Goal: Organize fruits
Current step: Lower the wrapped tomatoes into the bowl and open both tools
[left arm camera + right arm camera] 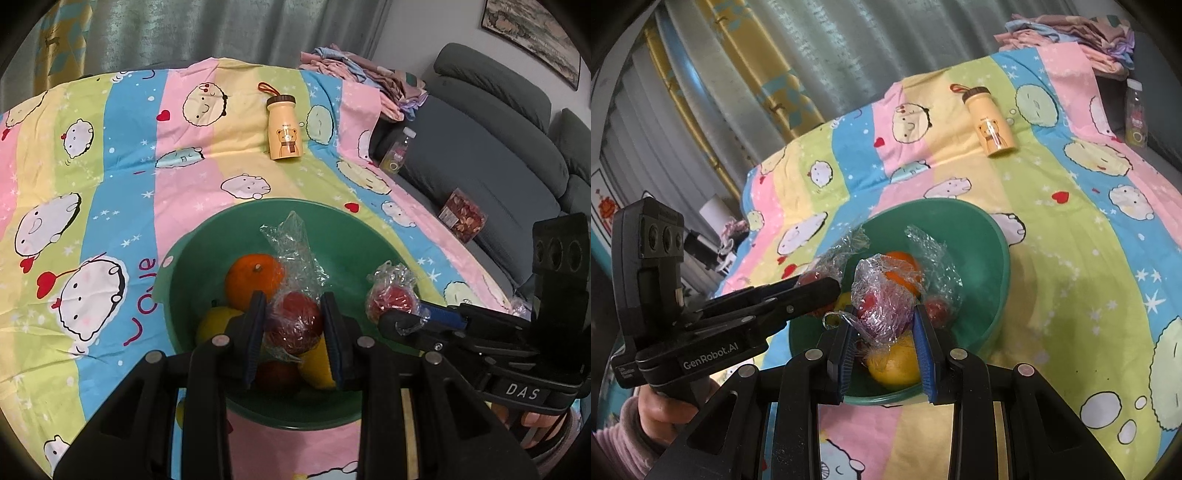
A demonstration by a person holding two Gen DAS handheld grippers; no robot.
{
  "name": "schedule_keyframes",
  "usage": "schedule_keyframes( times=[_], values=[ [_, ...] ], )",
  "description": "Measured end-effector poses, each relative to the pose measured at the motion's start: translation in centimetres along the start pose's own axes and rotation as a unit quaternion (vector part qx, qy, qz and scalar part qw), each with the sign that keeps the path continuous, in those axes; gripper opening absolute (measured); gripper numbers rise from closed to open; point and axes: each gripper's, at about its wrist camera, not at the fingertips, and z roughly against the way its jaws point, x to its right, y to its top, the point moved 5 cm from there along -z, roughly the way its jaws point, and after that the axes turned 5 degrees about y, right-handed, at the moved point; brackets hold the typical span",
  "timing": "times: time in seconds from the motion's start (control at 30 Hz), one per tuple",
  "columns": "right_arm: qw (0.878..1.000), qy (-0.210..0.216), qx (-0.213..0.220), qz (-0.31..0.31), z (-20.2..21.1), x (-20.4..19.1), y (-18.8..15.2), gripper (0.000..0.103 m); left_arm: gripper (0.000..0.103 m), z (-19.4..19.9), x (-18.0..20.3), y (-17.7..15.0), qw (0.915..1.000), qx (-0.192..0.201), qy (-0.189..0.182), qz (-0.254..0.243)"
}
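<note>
Item 1: my left gripper (293,325), jaws narrowed onto a red fruit in clear plastic wrap (295,323), both blue pads pressed to its sides, held over the middle of the green bowl (192,251). Item 2: my right gripper (884,328), jaws likewise narrowed, clamped on a second wrapped red fruit (882,310) above the same bowl; in the left wrist view it sits over the bowl's right rim. Item 3: bowl contents, 1 orange (255,280) toward the far side, 1 yellow fruit (214,323) at the left wall, another yellow fruit (317,365) near the front, and a reddish fruit (277,376) low between them; I cannot tell what kind. Loose crumpled wrap (295,240) stands up beside the orange. Item 4: the bowl rests near the front edge of a bed covered by a striped cartoon sheet (110,166). Item 5: 1 cream bottle with a bear print (284,127), upright, well apart from the bowl toward the bed's far edge. Item 6: folded clothes (354,77) at the far right corner.
</note>
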Motion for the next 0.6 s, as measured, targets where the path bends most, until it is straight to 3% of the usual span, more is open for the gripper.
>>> schedule_keyframes(
  times=[0.3, 0.6],
  values=[
    [0.998, -0.05, -0.021, 0.034, -0.9, -0.2, -0.2, 0.032, 0.03, -1.0, -0.2, -0.4, 0.9995, -0.013, 0.018, -0.021],
    [0.997, -0.067, -0.029, 0.036, -1.4, 0.1, -0.1, 0.032, 0.03, -1.6, -0.3, -0.6, 0.9986, -0.023, 0.036, -0.031]
  ],
)
